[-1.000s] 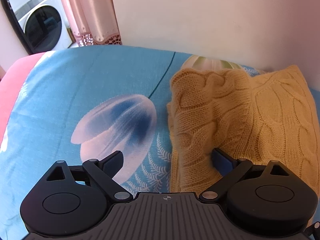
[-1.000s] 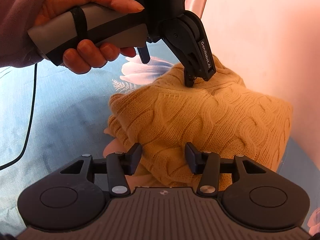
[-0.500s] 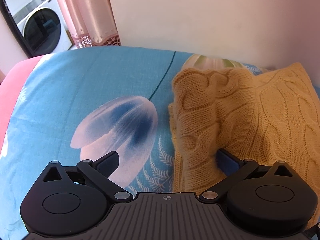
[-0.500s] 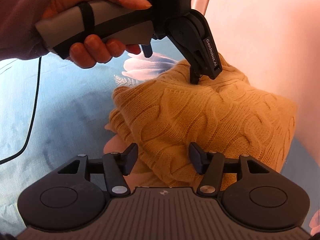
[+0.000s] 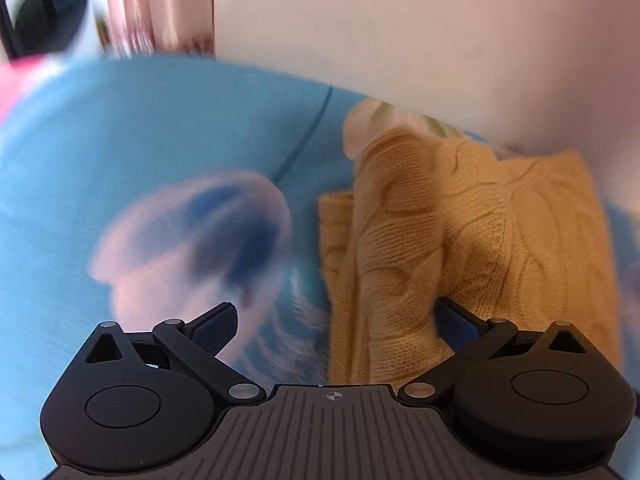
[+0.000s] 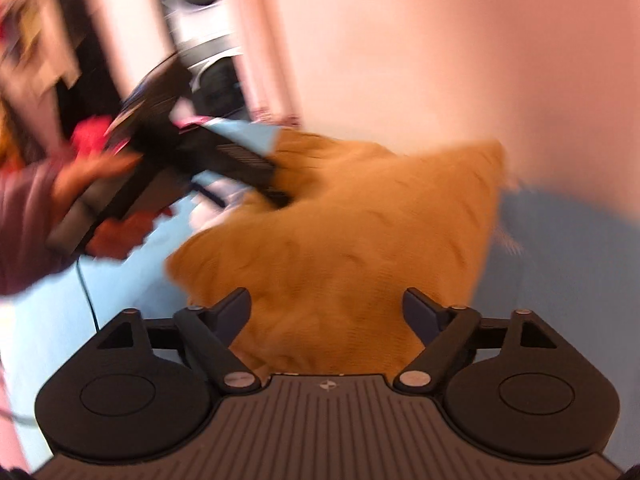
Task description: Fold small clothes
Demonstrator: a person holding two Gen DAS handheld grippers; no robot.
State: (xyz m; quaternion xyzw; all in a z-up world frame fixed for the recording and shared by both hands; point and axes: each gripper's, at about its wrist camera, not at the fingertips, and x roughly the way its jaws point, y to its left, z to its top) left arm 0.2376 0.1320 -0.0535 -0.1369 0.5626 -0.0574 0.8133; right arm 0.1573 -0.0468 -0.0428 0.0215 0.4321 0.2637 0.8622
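Half a second on, both cameras are swinging: the right tool, whose fingers were sitting close together over the knit, is now standing wide, and its view is tilting up from the bed toward the pale wall. The left tool is sliding along the garment's edge, blurring the flower print at centre left of its frame.

The mustard cable-knit sweater is lying on the blue floral bedsheet, filling the right half of the left wrist frame, with one panel already doubled over the body and a thick roll running down the middle. The left tool is spread wide, its right finger pressing against the lower part of that roll while the other finger hangs over bare sheet; the fold edge lies in the gap, presumably ready for a pinch or a smoothing push.

In the right wrist frame the left tool, gripped in the person's hand, is reaching in from the left, its tip on the sweater's far edge, seemingly pinning the fold. The right tool's wide fingers are straddling the near hem, probably just released.
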